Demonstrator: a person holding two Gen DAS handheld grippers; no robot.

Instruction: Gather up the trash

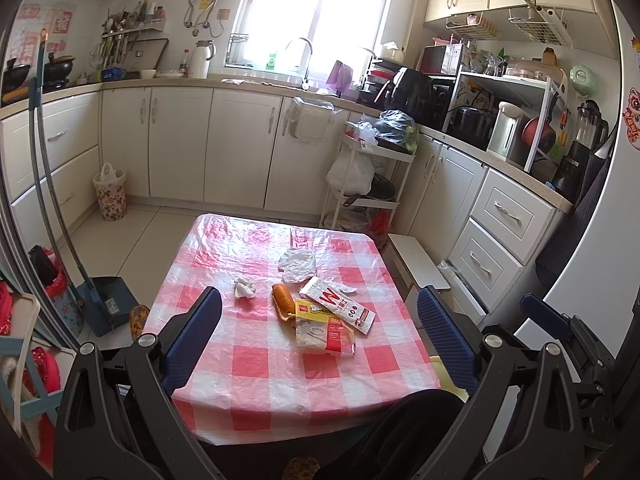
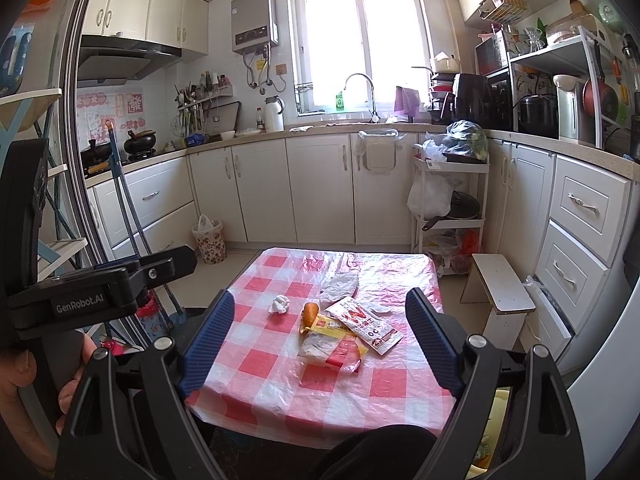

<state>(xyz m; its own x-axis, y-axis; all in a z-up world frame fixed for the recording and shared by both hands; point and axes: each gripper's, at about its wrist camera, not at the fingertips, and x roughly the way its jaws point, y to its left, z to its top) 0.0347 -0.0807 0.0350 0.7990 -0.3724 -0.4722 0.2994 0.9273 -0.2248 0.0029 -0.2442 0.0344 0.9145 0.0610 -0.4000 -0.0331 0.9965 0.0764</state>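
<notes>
On the red-and-white checked table (image 1: 256, 372) (image 2: 276, 364) lies a small heap of trash. It holds a crumpled tissue (image 1: 244, 288) (image 2: 279, 304), an orange scrap (image 1: 283, 301) (image 2: 310, 313), a white-and-red wrapper (image 1: 340, 306) (image 2: 368, 326), a yellow-and-red packet (image 1: 325, 334) (image 2: 332, 346) and a clear crumpled plastic sheet (image 1: 298, 265) (image 2: 339, 286). My left gripper (image 1: 319, 294) hovers open above the table's near edge, short of the heap. My right gripper (image 2: 321, 295) is beside it, also open and holding nothing.
A flowered waste bin (image 1: 110, 198) (image 2: 209, 242) with a bag liner stands on the floor at the far left. A dustpan and broom (image 1: 108, 304) lean left of the table. A white stool (image 1: 420, 262) (image 2: 500, 290) and a trolley rack (image 1: 368, 176) (image 2: 448, 200) stand to the right.
</notes>
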